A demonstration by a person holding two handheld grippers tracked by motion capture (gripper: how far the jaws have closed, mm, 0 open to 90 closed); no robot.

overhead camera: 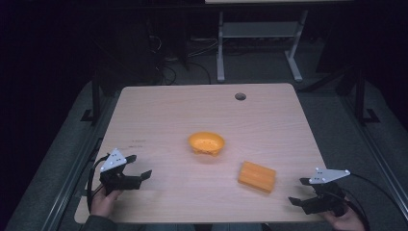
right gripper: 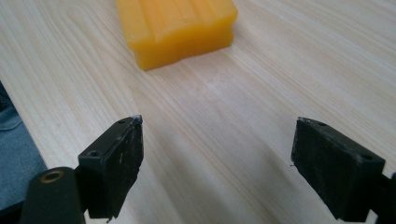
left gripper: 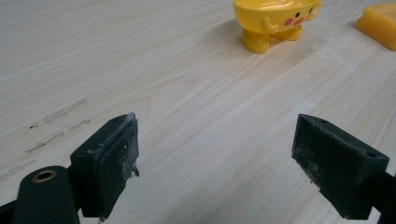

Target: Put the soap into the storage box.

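Left tool (overhead camera: 139,166) wide open, empty; right tool (overhead camera: 299,191) seemingly likewise.

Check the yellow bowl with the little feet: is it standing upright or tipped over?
Upright. The yellow bowl shows its open top in the high view, and in the left gripper view it stands on its feet on the table.

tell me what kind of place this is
Probably a lab or workshop set up for recording handling work: a bare wooden table with a cable hole, loose cables on the dark floor behind, and another desk frame beyond. Only a yellow bowl and an orange block are laid out.
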